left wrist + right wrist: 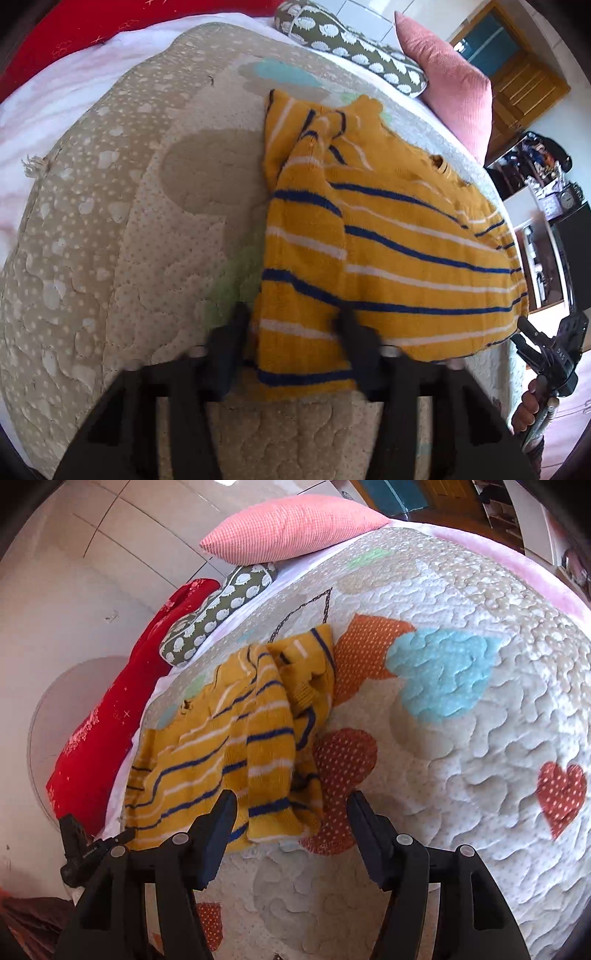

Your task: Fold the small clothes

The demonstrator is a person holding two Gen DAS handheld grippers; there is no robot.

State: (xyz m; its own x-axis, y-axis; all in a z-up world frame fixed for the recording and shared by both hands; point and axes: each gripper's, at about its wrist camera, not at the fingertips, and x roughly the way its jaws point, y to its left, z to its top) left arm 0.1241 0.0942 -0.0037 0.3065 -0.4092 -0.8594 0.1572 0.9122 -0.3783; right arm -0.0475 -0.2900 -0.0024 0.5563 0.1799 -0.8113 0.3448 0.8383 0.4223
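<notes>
Sweater [388, 240]: fuzzy knit, matt, between left fingers [354, 332]. Quilt [480, 738] under right fingers [369, 823]: stitched, puckered cloth. Fingers: matt black plastic. Pillow [291, 528] beyond: ribbed weave.

From my left wrist view, the sweater [388, 251] lies on the quilt [110, 240] right of centre, its near edge between my left gripper [291, 317] fingers at the bottom. The patterned cushion [354, 51] and pillow [447, 88] sit behind it, upper right. In my right wrist view, the right gripper [291, 808] stands just before the sweater's near corner, quilt spreading rightward.
</notes>
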